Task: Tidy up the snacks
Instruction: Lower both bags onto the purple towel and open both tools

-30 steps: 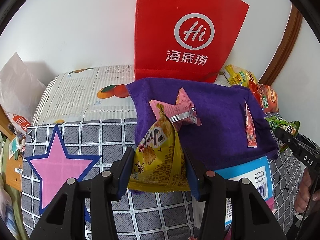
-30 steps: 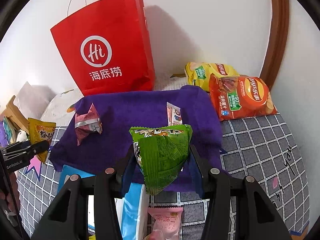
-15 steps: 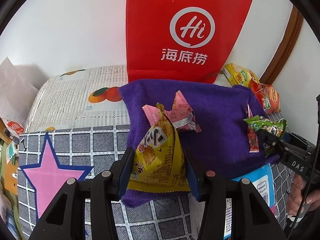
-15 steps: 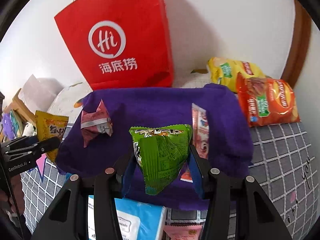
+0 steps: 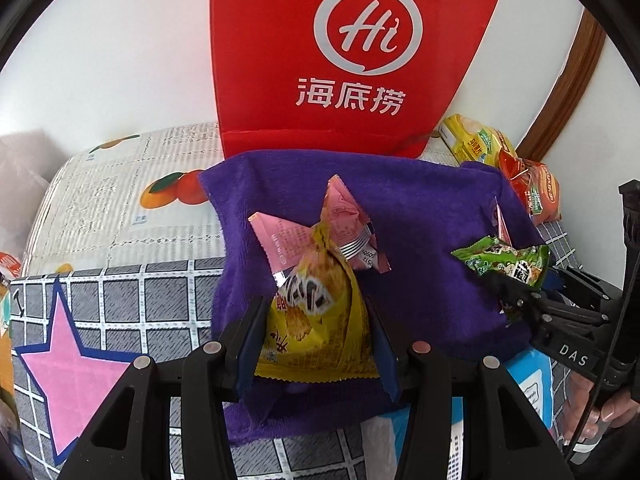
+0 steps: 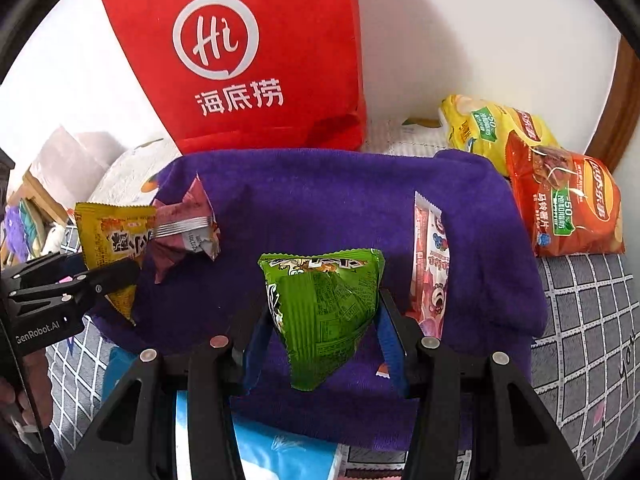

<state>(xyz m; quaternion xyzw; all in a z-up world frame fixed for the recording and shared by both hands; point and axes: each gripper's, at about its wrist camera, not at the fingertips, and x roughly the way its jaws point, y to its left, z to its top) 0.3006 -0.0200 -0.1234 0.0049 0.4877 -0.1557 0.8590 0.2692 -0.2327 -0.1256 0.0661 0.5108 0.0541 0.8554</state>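
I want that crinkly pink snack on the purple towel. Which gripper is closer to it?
Left. The left gripper, holding a yellow packet, is right beside the pink snack; the right gripper is farther across the towel.

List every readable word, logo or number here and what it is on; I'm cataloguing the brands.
"Hi" in a ring, "海底捞" beneath: red bag.
"DAS": right gripper body, seen from the left wrist.
"GenRobot.AI": left gripper body, seen from the right wrist.
"-50%" on a green badge: orange chip bag and yellow chip bag.
Print on the green packet, yellow packet and pink packet: too small or crumpled to read.
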